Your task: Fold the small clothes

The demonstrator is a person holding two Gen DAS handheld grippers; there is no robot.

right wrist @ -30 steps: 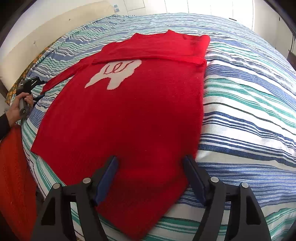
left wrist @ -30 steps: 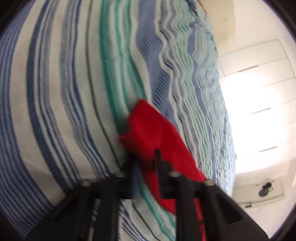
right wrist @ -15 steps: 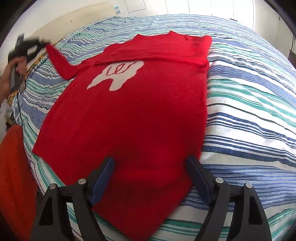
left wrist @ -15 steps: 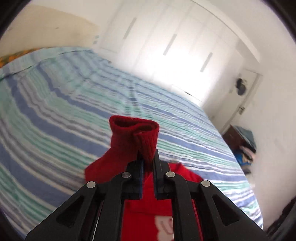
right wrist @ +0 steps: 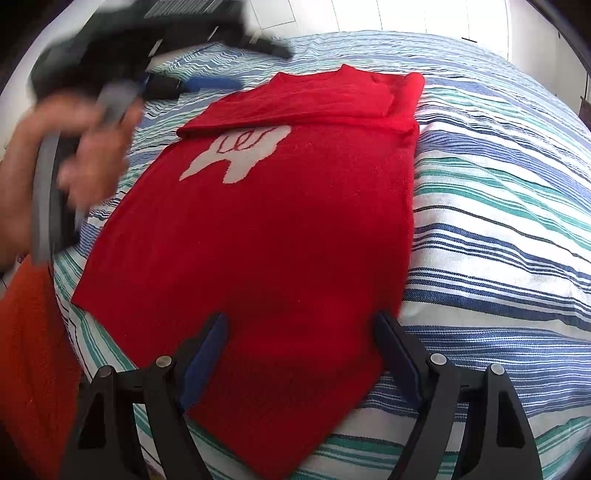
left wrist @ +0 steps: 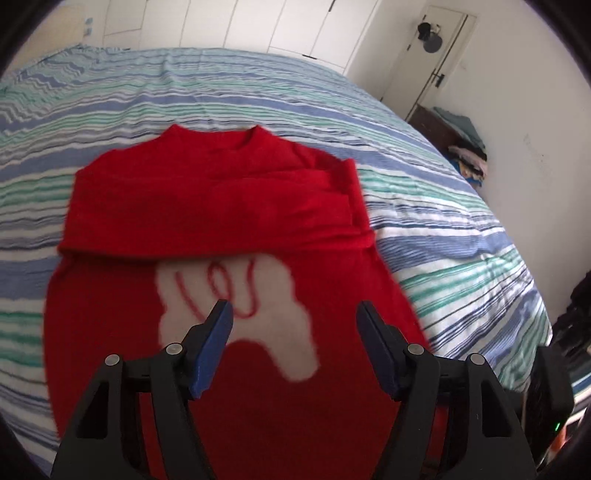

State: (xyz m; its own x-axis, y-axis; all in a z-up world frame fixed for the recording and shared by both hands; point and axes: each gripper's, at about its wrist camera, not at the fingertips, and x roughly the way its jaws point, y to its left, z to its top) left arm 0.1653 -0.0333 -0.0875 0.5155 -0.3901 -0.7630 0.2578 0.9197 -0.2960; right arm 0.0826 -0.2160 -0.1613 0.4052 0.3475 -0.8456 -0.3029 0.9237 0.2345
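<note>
- Red sweater (right wrist: pixel 273 236) is lying flat on the striped bedspread (right wrist: pixel 498 206), both sleeves apparently folded across the chest.
- Left gripper (left wrist: pixel 295 325) and right gripper (right wrist: pixel 301 339) are hovering wide apart, holding nothing.
- White wardrobe doors (left wrist: pixel 236 22) are lining the wall.

No readable text or labels

Red sweater (right wrist: pixel 273 236) flat on striped bedspread (right wrist: pixel 498 206)

One red sweater (right wrist: pixel 266 236); one striped bed (right wrist: pixel 498 206); two grippers (left wrist: pixel 295 317) (right wrist: pixel 301 332).
</note>
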